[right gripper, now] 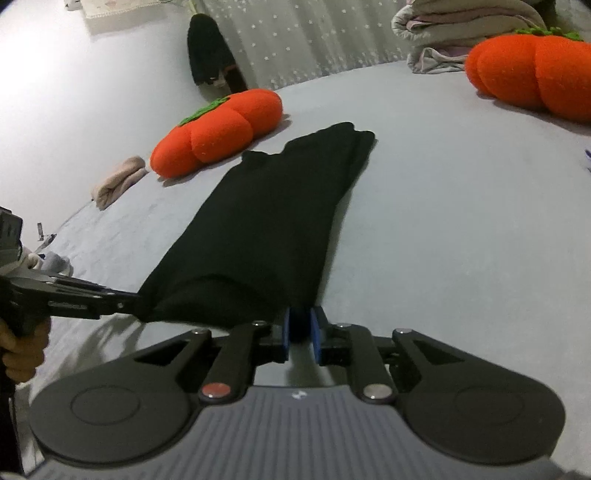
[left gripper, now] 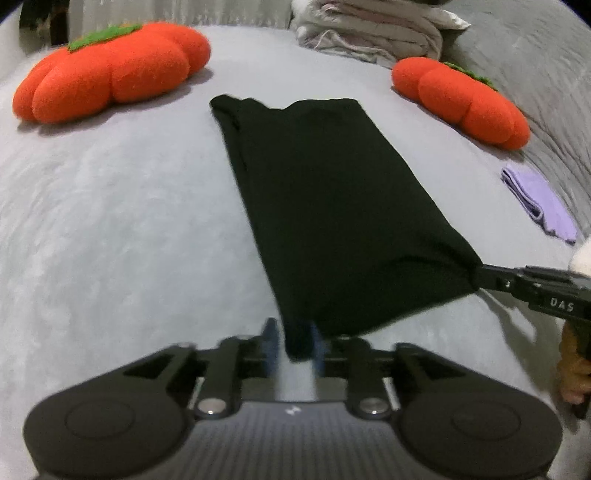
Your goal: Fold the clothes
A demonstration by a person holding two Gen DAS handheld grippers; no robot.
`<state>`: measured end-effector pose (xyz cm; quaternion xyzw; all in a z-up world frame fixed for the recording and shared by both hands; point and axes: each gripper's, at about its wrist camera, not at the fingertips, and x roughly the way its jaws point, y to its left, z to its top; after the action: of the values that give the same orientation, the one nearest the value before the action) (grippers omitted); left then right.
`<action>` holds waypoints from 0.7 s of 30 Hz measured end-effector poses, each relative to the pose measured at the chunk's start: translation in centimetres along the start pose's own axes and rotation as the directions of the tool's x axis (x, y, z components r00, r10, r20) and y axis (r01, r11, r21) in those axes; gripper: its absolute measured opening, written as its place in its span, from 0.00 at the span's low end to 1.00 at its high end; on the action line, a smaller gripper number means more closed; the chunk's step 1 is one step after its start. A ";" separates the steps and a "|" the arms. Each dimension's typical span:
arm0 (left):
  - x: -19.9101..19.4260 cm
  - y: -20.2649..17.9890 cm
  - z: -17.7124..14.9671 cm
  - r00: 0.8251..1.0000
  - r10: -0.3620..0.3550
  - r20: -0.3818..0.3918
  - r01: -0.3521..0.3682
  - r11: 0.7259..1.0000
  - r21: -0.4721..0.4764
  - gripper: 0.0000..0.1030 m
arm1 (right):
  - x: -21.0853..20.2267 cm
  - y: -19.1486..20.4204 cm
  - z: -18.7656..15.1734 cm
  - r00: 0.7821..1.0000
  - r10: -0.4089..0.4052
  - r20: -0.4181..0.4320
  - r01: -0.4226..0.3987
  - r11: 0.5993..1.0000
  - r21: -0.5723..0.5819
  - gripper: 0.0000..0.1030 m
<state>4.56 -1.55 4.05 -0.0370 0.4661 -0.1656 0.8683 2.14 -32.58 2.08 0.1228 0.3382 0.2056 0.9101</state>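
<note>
1. A black garment (left gripper: 325, 206) lay lengthwise on a grey bed (left gripper: 110, 221), folded into a long narrow strip that ran away from both cameras toward the head of the bed.
2. The left gripper (left gripper: 293, 345) was closed nearly all the way on one near corner of the garment; a tuft of black cloth sat pinched between its blue pads (left gripper: 271, 343).
3. The right gripper (right gripper: 300, 332) was likewise clamped on the other near corner, its blue pads (right gripper: 286, 332) pressed against a small bunch of the cloth.
4. In the left wrist view the right gripper came in from the right edge, its tip touching the garment's corner, with part of a hand (left gripper: 574, 373) visible below it.
5. In the right wrist view the left gripper entered from the left edge and met the cloth at its corner, held by a hand (right gripper: 22, 347).
6. The near edge of the garment appeared slightly raised between the two grippers, while the far end lay flat on the bed.
7. Two orange pumpkin cushions flanked the far end: one cushion (left gripper: 110, 70) on the left, the other cushion (left gripper: 461, 101) on the right, both apart from the garment.
8. A pile of pale folded laundry (left gripper: 373, 29) sat at the head of the bed beyond the garment.
9. A folded lilac cloth (left gripper: 539, 203) lay near the right edge of the bed.
10. A rolled beige cloth (right gripper: 118, 181) lay just beside the left cushion.
</note>
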 end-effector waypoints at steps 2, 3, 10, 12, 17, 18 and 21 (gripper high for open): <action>-0.8 1.0 0.7 1.000 0.000 0.013 0.001 0.999 -0.049 0.39 | -0.1 -0.2 0.1 1.000 -0.010 0.008 0.010 1.000 0.005 0.17; -1.2 1.4 1.0 0.999 0.012 0.033 -0.010 0.998 -0.059 0.39 | -0.4 -0.2 0.2 0.999 -0.019 0.027 0.019 1.000 0.007 0.17; -1.5 -2.3 0.6 0.982 -0.040 0.183 0.026 0.997 0.079 0.38 | -1.1 3.7 0.1 0.987 -0.023 0.160 0.045 0.990 -0.135 0.17; -0.6 -3.5 0.1 0.981 -0.076 0.181 0.056 0.992 0.113 0.38 | -0.4 5.4 -0.5 0.990 0.002 0.141 0.027 0.978 -0.205 0.17; 1.6 -4.2 -0.9 0.985 -0.082 0.151 0.063 0.989 0.131 0.37 | 2.0 5.5 -1.4 0.998 -0.041 0.047 0.050 0.979 -0.200 0.17; 1.8 -4.0 -0.9 0.986 -0.078 0.147 0.060 0.990 0.128 0.37 | 2.2 5.2 -1.3 0.997 -0.061 0.045 0.069 0.979 -0.194 0.13; 1.6 -3.8 -1.2 0.987 -0.077 0.142 0.057 0.988 0.140 0.37 | 2.3 4.0 -0.7 0.993 -0.114 0.044 0.120 0.978 -0.170 0.07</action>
<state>3.40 -5.55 2.96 -0.0055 0.3869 -0.2228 0.8948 2.08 -27.98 1.69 0.0269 0.3104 0.1783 0.9333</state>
